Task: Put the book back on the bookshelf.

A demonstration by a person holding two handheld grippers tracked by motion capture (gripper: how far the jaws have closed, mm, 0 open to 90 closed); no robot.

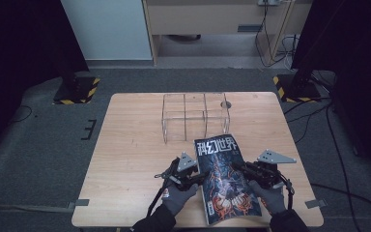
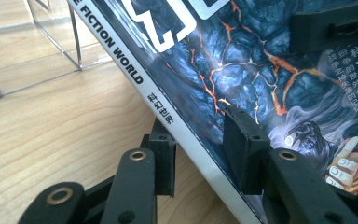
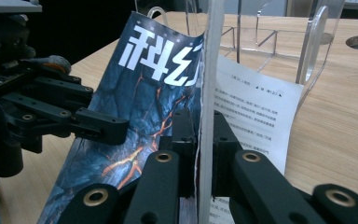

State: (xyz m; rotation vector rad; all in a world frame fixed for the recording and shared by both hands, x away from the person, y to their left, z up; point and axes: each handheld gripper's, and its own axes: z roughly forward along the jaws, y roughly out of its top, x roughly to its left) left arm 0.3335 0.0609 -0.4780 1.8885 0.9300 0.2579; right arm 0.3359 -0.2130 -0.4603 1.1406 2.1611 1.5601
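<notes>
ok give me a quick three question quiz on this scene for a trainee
1. True or false: the magazine stands inside the clear acrylic rack.
2. Which edge does the left hand-held gripper straddle? A) the spine B) the top edge C) the open page edge
3. Fill in: the right hand-held gripper is shut on the ____.

Key: 1 false, it is held over the table, nearer the person than the rack. 2 A. 3 magazine.

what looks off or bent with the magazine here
The magazine is held off the table, one gripper on each long edge. Its top edge curls in the right gripper view; nothing looks torn. The clear rack stands straight.
</notes>
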